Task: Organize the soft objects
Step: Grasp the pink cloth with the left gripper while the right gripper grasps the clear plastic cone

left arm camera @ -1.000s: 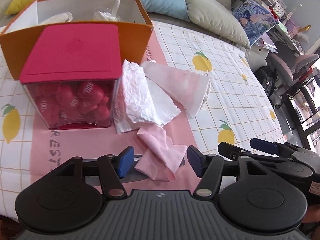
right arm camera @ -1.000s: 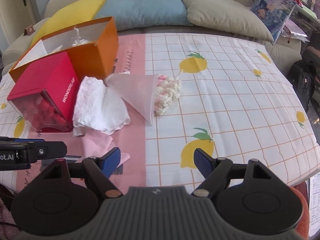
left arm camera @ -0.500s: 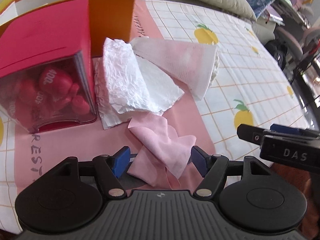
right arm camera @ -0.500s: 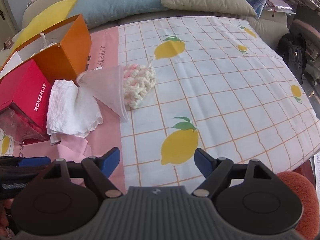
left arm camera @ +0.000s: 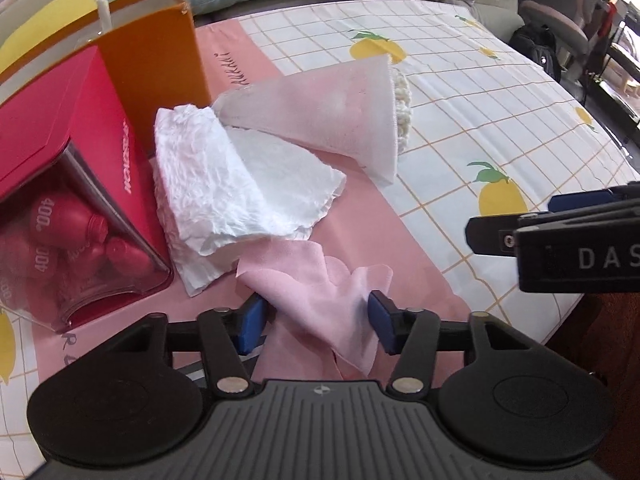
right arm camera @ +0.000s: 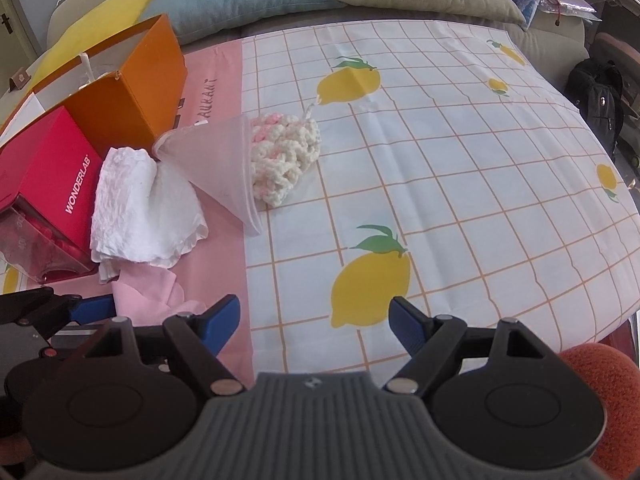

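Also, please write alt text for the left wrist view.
The open left gripper straddles a crumpled pink cloth on a lemon-print tablecloth. Beyond lie white crumpled paper, a red box and an orange box.

Bright, even daylight, soft shadows, sharp focus mid-frame, strong fisheye bending and dark vignetting at the corners.

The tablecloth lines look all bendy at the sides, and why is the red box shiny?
In the right wrist view the fisheye lens curves the tablecloth grid toward the edges, and the corners go dark. In the left wrist view daylight glares off the red box's clear front, washing out the bottles inside; the white tissue stays sharp.
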A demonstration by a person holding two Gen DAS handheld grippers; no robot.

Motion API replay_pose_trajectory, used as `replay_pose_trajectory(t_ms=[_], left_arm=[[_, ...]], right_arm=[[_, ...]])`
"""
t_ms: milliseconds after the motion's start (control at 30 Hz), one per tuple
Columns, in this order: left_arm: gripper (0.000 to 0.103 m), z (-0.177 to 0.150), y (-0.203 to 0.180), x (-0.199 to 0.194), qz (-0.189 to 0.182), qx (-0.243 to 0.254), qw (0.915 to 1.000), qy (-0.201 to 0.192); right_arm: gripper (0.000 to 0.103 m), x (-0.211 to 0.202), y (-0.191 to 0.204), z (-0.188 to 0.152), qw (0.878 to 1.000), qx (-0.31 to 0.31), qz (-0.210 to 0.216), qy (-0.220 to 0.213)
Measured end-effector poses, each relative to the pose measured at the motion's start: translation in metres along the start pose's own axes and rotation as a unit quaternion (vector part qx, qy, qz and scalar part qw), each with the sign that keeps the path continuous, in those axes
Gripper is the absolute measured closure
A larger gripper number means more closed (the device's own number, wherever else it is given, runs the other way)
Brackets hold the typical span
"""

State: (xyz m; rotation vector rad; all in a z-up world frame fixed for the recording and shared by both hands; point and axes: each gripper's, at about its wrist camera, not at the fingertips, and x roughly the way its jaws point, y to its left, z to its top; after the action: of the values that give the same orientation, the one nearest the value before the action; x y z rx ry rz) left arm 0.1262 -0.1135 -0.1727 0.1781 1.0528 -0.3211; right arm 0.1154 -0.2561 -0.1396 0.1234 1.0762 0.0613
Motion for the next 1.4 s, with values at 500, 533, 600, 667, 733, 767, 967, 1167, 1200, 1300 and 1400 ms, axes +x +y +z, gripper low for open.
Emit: replay_pose_trajectory(t_ms=[500,533,600,667,733,767,967,1167,1200,1300,1400], left_arm=[[0.095,0.021,0.015,-0.04,-0.018,-0.014,0.9983,-0.053],[0.095,0.025,0.018,-0.044,-0.016,-0.021,0.9979,-0.059],[0.094,0.031,0.023,-0.05,-0.013,-0.033,0.9973,-0.065],[0.094,0.036,0.027,-0.055,-0.012,-0.045,0.9963,-0.072],[0.094,0.039,0.031,-0.058,-0.01,-0.056,0.9955,-0.076],[0.094,0.04,0.032,-0.06,-0.008,-0.059,0.9952,-0.077],[0.094,0.039,0.04,-0.063,-0.003,-0.072,0.9945,-0.076],[0.094,0.037,0.046,-0.066,-0.004,-0.086,0.9934,-0.075],[0.094,0.037,0.046,-0.068,-0.003,-0.086,0.9933,-0.077],[0.094,0.036,0.047,-0.073,-0.004,-0.086,0.9928,-0.083],[0.094,0.036,0.047,-0.076,-0.005,-0.088,0.9921,-0.089]], right_arm=[[0.034,0.003,0.028,0.02,0.991,-0.115,0.02,-0.061],[0.035,0.004,0.031,0.025,0.989,-0.126,0.017,-0.07],[0.035,0.009,0.035,0.035,0.987,-0.137,0.023,-0.08],[0.035,0.015,0.038,0.043,0.986,-0.14,0.036,-0.081],[0.035,0.023,0.043,0.049,0.985,-0.147,0.039,-0.081],[0.035,0.027,0.045,0.052,0.985,-0.149,0.037,-0.083],[0.035,0.05,0.059,0.066,0.982,-0.165,0.033,-0.083],[0.055,0.058,0.078,0.065,0.972,-0.215,0.029,-0.09],[0.067,0.059,0.079,0.065,0.972,-0.218,0.031,-0.087],[0.096,0.057,0.076,0.065,0.973,-0.213,0.03,-0.081],[0.1,0.044,0.072,0.065,0.975,-0.201,0.039,-0.088]])
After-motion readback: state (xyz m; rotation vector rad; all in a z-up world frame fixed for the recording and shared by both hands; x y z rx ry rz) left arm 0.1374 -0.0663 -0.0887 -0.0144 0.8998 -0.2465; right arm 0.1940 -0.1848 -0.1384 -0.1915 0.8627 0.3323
